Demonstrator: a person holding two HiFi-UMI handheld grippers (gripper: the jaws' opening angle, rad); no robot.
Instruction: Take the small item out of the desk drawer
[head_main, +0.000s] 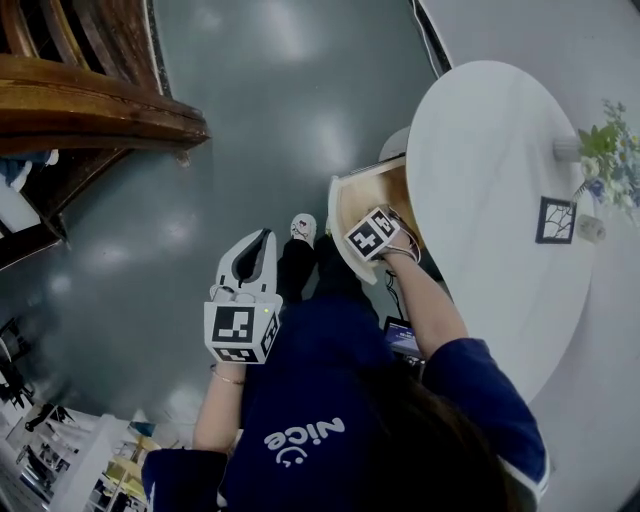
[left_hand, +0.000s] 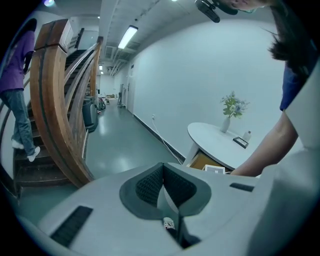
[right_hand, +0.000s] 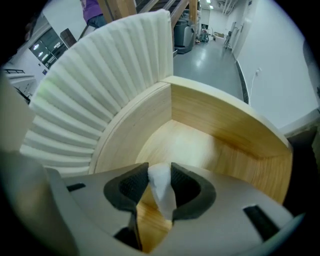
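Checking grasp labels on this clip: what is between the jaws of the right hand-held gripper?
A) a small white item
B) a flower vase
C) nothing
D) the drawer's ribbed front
A: in the right gripper view, the right hand-held gripper has both pads pressed on a small white item, inside the open wooden drawer.

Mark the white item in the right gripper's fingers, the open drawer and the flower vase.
white item (right_hand: 161, 192), right gripper view, middle of its visible face.
drawer (right_hand: 220, 112), right gripper view, inner wooden back wall.
flower vase (left_hand: 225, 125), left gripper view, vase body under the stems.
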